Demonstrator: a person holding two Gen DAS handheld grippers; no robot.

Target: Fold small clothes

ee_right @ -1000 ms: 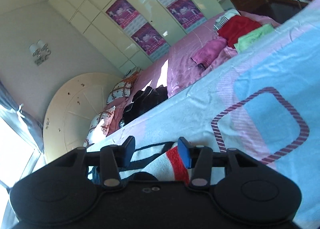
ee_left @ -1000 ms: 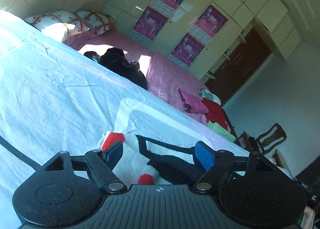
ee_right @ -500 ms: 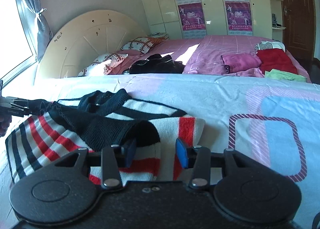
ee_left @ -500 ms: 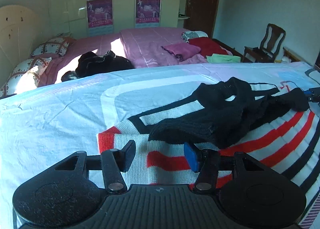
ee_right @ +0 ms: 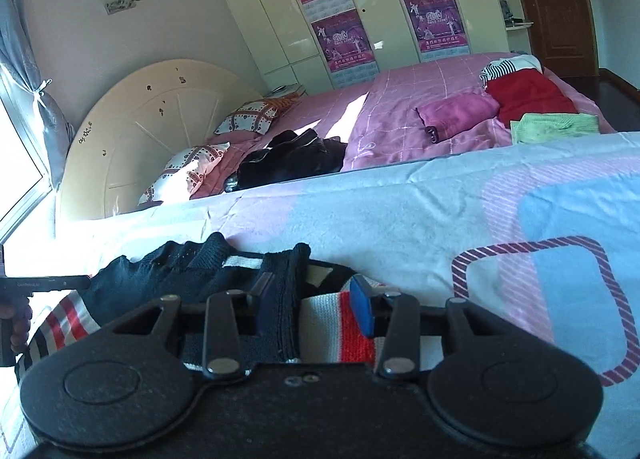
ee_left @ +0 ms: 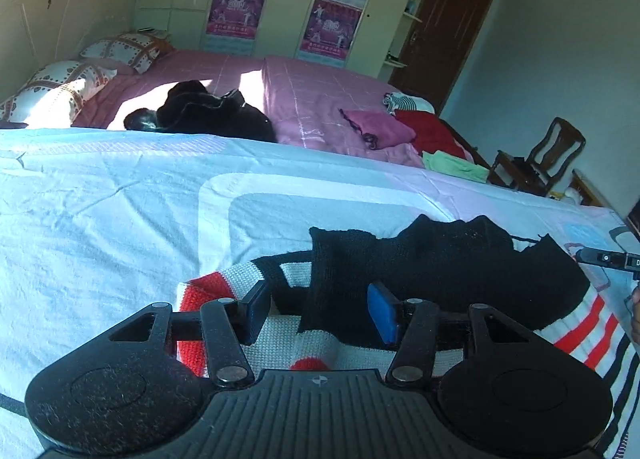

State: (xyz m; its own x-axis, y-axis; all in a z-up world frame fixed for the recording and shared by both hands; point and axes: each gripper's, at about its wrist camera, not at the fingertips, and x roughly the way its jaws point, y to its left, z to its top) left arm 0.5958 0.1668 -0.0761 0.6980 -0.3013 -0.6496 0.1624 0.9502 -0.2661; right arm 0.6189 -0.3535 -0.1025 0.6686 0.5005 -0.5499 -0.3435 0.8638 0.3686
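Note:
A small knit sweater (ee_left: pixel 452 263) with black, white and red stripes lies on the light blue bedsheet (ee_left: pixel 100 211). Its black sleeves are folded over the body. My left gripper (ee_left: pixel 320 309) is open, its fingers astride the sweater's near edge with a black sleeve end between them. My right gripper (ee_right: pixel 316 305) is open over the other end of the sweater (ee_right: pixel 180 267), with black and red-white knit between its fingers. The tip of the right gripper shows at the right edge of the left wrist view (ee_left: pixel 608 257).
Beyond the blue sheet is a pink bed (ee_left: pixel 316 95) with a black garment heap (ee_left: pixel 200 113), folded pink (ee_left: pixel 380 127), red (ee_left: pixel 432 135) and green (ee_left: pixel 456 167) clothes, and pillows (ee_left: pixel 60 87). A wooden chair (ee_left: pixel 540 159) stands at the right. Wardrobes and a door line the far wall.
Both grippers have tilted and moved in low over the sweater's ends, and their fingers have spread wider. The black sleeves now lie folded across the striped body.

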